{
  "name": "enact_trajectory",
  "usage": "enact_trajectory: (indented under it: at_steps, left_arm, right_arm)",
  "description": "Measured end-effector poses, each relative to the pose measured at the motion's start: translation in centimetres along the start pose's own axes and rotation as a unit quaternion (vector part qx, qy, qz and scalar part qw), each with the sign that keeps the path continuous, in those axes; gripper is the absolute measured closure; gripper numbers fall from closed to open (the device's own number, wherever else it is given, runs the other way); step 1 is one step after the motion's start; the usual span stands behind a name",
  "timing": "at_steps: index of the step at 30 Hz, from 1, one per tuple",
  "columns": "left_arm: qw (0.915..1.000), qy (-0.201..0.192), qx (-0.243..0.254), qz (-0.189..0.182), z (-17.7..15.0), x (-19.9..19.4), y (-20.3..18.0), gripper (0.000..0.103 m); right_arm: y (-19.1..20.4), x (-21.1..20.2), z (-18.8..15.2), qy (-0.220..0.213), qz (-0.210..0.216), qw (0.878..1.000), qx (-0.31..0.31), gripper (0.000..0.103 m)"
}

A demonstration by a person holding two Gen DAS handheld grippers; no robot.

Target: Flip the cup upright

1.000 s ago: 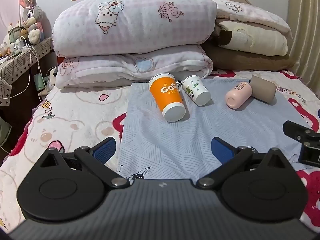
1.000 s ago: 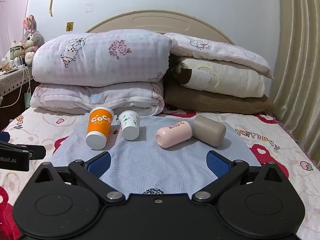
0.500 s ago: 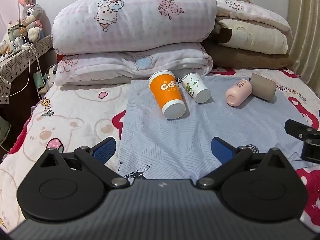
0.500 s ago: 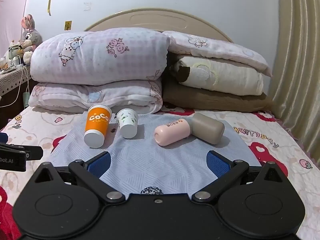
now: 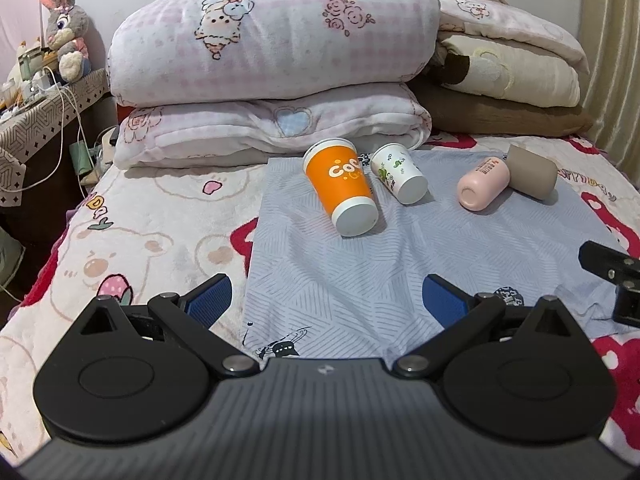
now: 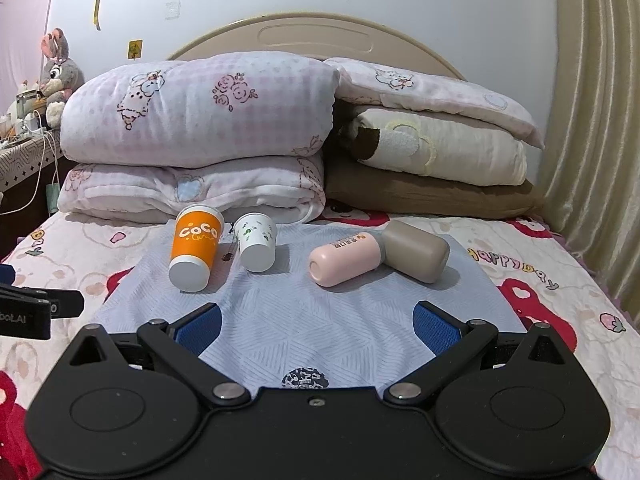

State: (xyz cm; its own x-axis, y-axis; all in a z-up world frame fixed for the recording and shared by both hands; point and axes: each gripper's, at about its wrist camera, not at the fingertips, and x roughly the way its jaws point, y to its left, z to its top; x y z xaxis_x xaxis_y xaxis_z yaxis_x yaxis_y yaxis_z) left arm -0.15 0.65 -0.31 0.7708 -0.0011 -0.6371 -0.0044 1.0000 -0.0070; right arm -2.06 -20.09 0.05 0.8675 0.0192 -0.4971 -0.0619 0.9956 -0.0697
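Several cups lie on their sides on a light blue cloth (image 5: 352, 280) on the bed: an orange "CoCo" paper cup (image 5: 340, 184) (image 6: 196, 246), a small white cup with green print (image 5: 398, 178) (image 6: 256, 242), a pink cup (image 5: 482, 184) (image 6: 344, 258) and a taupe cup (image 5: 532, 170) (image 6: 416, 250). My left gripper (image 5: 326, 298) is open and empty, well short of the orange cup. My right gripper (image 6: 316, 324) is open and empty, short of the pink cup. Each gripper shows at the edge of the other's view.
Folded pink and cream quilts (image 6: 200, 136) are stacked against the headboard right behind the cups. A nightstand with cables and a plush rabbit (image 5: 64, 52) stands at the left. A curtain (image 6: 592, 120) hangs at the right.
Both grippers have drifted slightly; the cups sit a little lower and nearer in the left view. Nothing was touched; both stay open.
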Motion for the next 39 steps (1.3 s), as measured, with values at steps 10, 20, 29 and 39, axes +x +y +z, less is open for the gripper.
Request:
enact_trajectory:
  at_steps: [10, 20, 29, 39]
  left_arm:
    - [1.0000, 0.001, 0.001, -0.002, 0.17, -0.34, 0.08, 0.000]
    - [1.0000, 0.000, 0.000, -0.005, 0.30, -0.37, 0.08, 0.000]
    - [1.0000, 0.001, -0.004, -0.004, 0.15, -0.48, 0.20, 0.000]
    - [1.0000, 0.002, -0.004, -0.005, 0.13, -0.56, 0.39, 0.000]
  right_arm:
    - [0.04, -0.20, 0.06, 0.001, -0.001, 1.000, -0.001, 0.000]
    - [0.32, -0.47, 0.25, 0.001, 0.002, 1.000, -0.005, 0.000]
    - [0.69, -0.71, 0.49, -0.002, 0.005, 1.000, -0.009, 0.000]
    - [0.82, -0.74, 0.45, -0.001, 0.007, 1.000, -0.012, 0.000]
